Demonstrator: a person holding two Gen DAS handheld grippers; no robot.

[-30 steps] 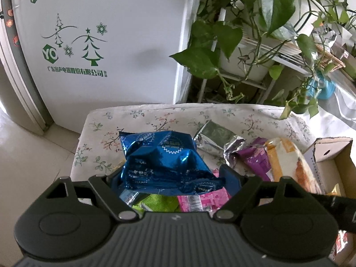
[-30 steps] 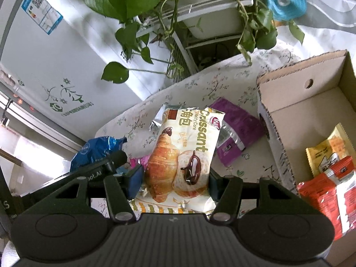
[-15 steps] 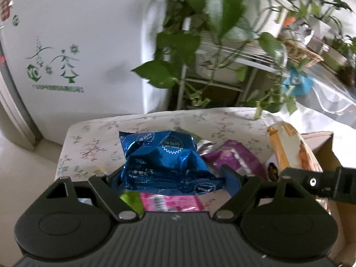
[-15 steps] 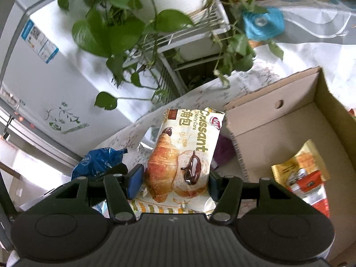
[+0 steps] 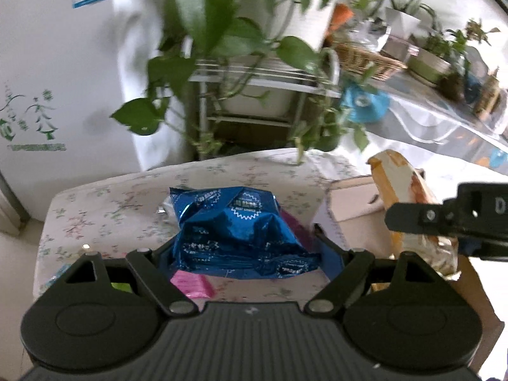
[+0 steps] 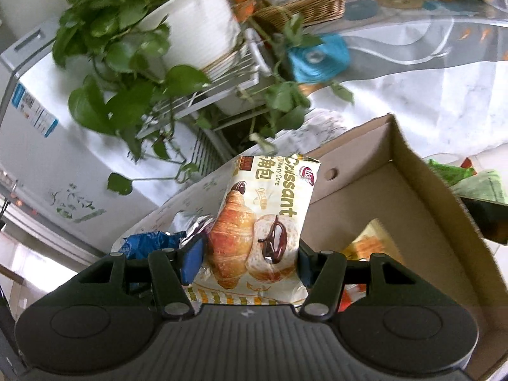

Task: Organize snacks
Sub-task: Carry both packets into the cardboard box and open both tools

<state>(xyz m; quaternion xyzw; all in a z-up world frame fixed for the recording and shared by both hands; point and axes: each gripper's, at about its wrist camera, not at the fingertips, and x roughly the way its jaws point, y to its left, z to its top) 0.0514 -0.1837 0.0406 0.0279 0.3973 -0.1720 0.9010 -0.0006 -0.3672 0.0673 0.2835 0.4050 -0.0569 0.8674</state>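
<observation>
The right gripper (image 6: 249, 262) clamped the croissant packet (image 6: 263, 222) upright, long axis pointing far; the left gripper (image 5: 244, 250) held the blue packet (image 5: 236, 225).

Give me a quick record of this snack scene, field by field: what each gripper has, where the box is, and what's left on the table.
left hand-held gripper: shut on crinkled blue foil snack bag, held above the table
right hand-held gripper: shut on cream croissant packet, at the box's near-left edge
open brown cardboard box: right of the table; yellow-orange snack packet inside
floral-cloth table: pink wrapper and purple packet lie below the blue bag
background: leafy green potted plant on a white wire rack
</observation>
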